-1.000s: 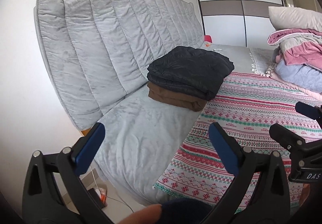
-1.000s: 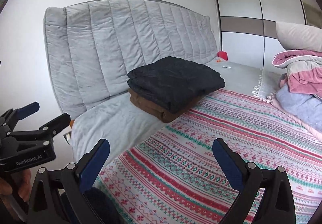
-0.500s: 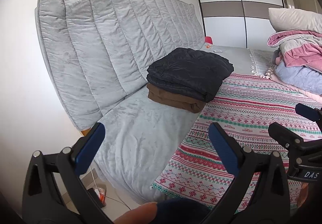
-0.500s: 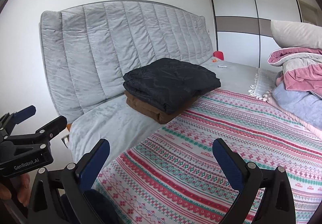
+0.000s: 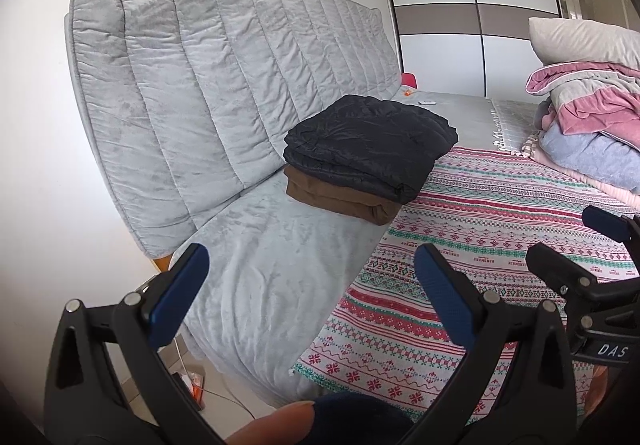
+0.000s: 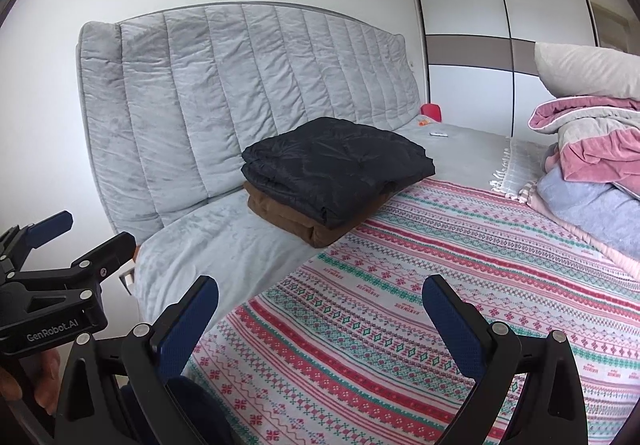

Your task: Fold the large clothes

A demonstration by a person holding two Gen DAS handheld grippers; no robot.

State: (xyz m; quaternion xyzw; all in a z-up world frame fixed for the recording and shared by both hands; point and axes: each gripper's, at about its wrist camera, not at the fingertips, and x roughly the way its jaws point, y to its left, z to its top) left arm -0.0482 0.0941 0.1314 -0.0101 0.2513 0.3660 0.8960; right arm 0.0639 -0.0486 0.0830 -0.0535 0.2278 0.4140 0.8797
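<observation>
Little has shifted since the earlier frames — only a slight drift of both views. A folded black jacket lies on a folded brown garment, stacked on the grey sofa by the far-left edge of the patterned blanket. Far right, unfolded pink and grey clothes sit heaped — probably soft, bulky and light, best pinched at a hem or corner. Left gripper and right gripper both hover near, jaws apart, holding nothing.

Two folded garments, one pillow
</observation>
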